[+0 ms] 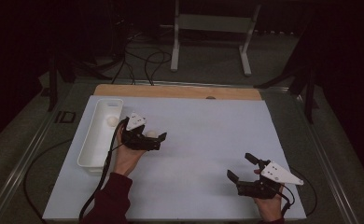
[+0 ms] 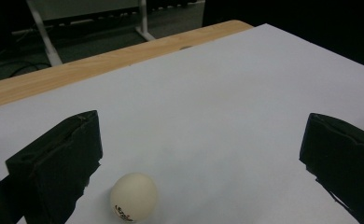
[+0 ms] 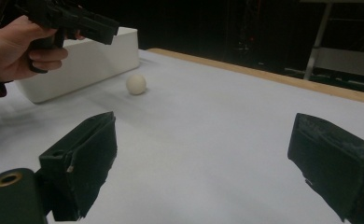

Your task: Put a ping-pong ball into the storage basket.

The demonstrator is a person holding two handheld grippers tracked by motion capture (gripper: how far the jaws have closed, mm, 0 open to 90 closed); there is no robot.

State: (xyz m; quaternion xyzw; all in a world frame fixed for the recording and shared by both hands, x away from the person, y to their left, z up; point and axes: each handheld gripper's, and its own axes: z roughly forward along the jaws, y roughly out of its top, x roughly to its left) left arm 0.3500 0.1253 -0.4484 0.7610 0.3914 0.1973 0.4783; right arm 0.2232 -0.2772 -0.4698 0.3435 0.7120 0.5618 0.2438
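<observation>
A white ball (image 2: 133,197) is seen lying on the white worktop (image 1: 208,135), near the left edge and just beside a long white tray (image 1: 90,144) that is set along that edge. The left gripper (image 1: 153,136) is held over the ball with its jaws spread wide and nothing grasped; the ball rests between them, close to one jaw. A second ball (image 1: 111,120) is held in the tray. The right gripper (image 1: 241,167) is held released near the worktop's front right corner, nothing between its jaws.

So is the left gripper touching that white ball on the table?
Apart. The left gripper view shows the ping-pong ball on the white sheet between the open fingers, with bare sheet between it and each finger.
</observation>
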